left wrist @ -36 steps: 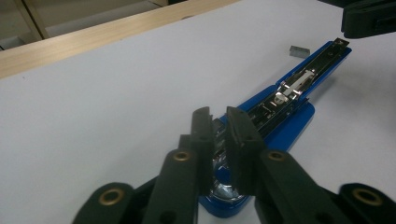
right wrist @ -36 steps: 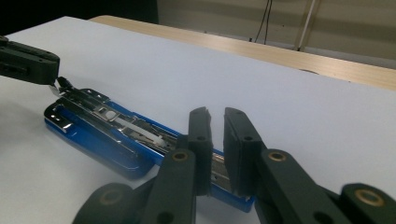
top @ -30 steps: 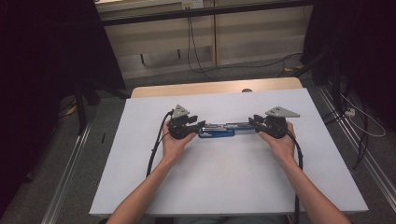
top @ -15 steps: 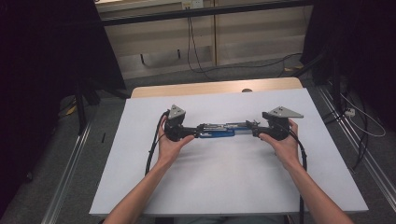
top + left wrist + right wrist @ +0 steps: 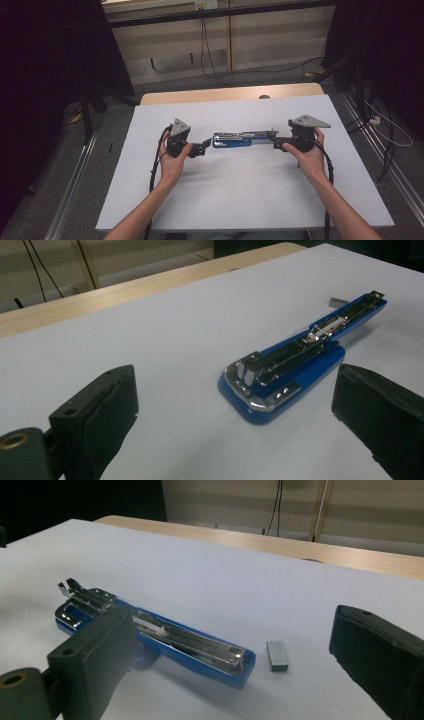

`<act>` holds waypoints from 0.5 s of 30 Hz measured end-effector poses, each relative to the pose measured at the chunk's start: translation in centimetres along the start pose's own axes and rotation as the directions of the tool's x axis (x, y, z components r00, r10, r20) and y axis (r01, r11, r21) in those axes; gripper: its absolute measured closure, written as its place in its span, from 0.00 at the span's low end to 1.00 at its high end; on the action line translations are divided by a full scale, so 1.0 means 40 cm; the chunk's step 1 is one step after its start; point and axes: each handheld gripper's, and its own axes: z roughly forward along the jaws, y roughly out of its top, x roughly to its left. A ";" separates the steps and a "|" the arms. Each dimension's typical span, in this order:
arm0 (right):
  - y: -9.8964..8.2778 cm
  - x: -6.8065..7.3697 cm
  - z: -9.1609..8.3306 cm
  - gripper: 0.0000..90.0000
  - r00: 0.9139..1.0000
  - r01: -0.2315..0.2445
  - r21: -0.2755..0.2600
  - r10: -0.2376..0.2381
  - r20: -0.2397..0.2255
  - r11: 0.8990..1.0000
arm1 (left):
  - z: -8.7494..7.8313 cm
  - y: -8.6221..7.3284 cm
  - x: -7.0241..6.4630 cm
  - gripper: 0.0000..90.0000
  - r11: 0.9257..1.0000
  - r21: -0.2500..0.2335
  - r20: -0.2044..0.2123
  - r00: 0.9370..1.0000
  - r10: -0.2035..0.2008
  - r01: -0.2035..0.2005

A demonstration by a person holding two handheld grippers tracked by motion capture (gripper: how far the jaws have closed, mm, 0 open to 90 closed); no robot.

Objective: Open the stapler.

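A blue stapler [image 5: 232,139] lies folded open and flat on the white table [image 5: 240,190], its metal staple track facing up [image 5: 285,372] [image 5: 170,640]. My left gripper [image 5: 205,146] sits just off its left end, open; its jaws have just been opening, and the stapler's end lies ahead of them, untouched [image 5: 240,385]. My right gripper [image 5: 274,140] is at the right end, open, its jaws also just opening wider; the stapler's tip lies between them with no pad pressing it [image 5: 235,630]. A small strip of staples [image 5: 277,656] [image 5: 337,301] rests beside that tip.
A bare wooden strip [image 5: 230,94] runs along the table's far edge. Beyond it are a low wall, cables and dark curtains. Each gripper's black cable trails back along the forearm [image 5: 155,170].
Both grippers have opened and let go of the stapler's ends. The left hand has drawn back to the left, away from the stapler. The stapler stays flat on the table.
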 end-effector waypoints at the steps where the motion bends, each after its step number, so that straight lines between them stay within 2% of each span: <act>1: -0.004 -0.001 0.000 0.07 1.000 -0.002 0.003 0.002 -0.003 1.000 | -0.005 -0.004 0.000 0.05 1.000 -0.004 0.002 1.000 -0.002 0.002; 7: -0.016 -0.003 -0.008 0.06 1.000 -0.001 0.022 0.001 -0.006 1.000 | -0.046 -0.025 0.000 0.05 1.000 -0.013 0.001 1.000 -0.007 0.007; 8: -0.015 -0.004 -0.016 0.06 1.000 0.002 0.009 -0.002 -0.004 1.000 | -0.061 -0.035 -0.001 0.05 1.000 -0.012 -0.012 1.000 0.001 -0.001; 11: -0.013 -0.007 -0.021 0.06 1.000 0.002 -0.002 -0.002 0.000 1.000 | -0.076 -0.044 -0.001 0.05 1.000 -0.012 -0.017 1.000 -0.001 0.001; 15: -0.017 -0.011 -0.025 0.06 1.000 -0.003 -0.001 0.003 0.000 1.000 | -0.109 -0.052 0.000 0.05 0.999 -0.040 -0.020 1.000 -0.008 0.007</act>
